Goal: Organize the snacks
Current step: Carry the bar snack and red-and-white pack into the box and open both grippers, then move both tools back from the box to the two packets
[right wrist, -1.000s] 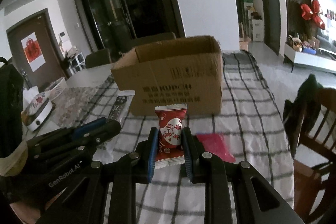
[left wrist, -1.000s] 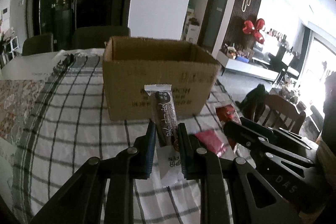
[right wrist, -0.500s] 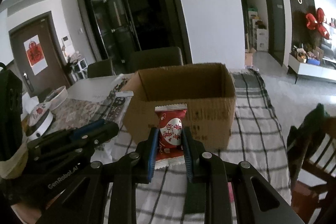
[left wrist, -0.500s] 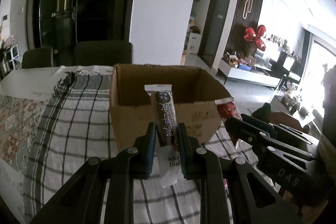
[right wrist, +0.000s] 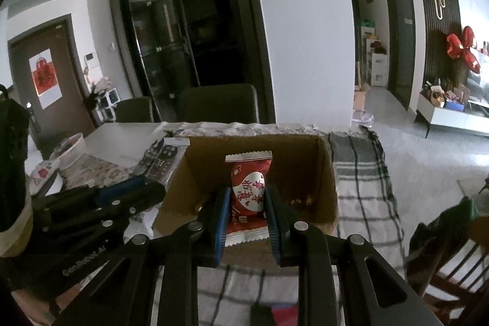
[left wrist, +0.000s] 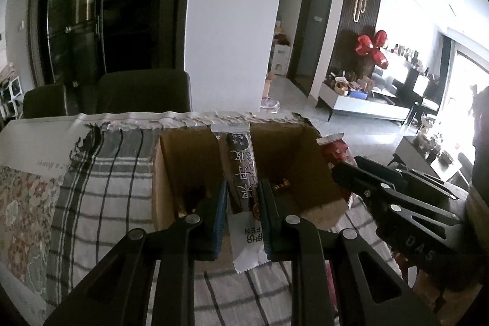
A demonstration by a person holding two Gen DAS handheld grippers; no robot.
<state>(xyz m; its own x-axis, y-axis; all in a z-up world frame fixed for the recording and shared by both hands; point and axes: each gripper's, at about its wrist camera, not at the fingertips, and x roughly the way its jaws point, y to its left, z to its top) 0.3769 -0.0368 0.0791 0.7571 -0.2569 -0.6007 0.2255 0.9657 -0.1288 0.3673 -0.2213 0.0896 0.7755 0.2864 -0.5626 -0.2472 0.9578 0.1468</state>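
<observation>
Both grippers have risen and advanced over the last second, from facing the outer wall of the cardboard box [left wrist: 308, 173] to hanging over its open top. The left gripper [left wrist: 242, 197] is clamped on a long dark snack bar [left wrist: 240, 170], held upright above the box interior, while the right gripper [right wrist: 247, 203] pinches a red snack packet [right wrist: 248, 188] over the same opening. The box stands on a checked tablecloth [left wrist: 101, 188], with small wrapped items dimly visible on its floor.
</observation>
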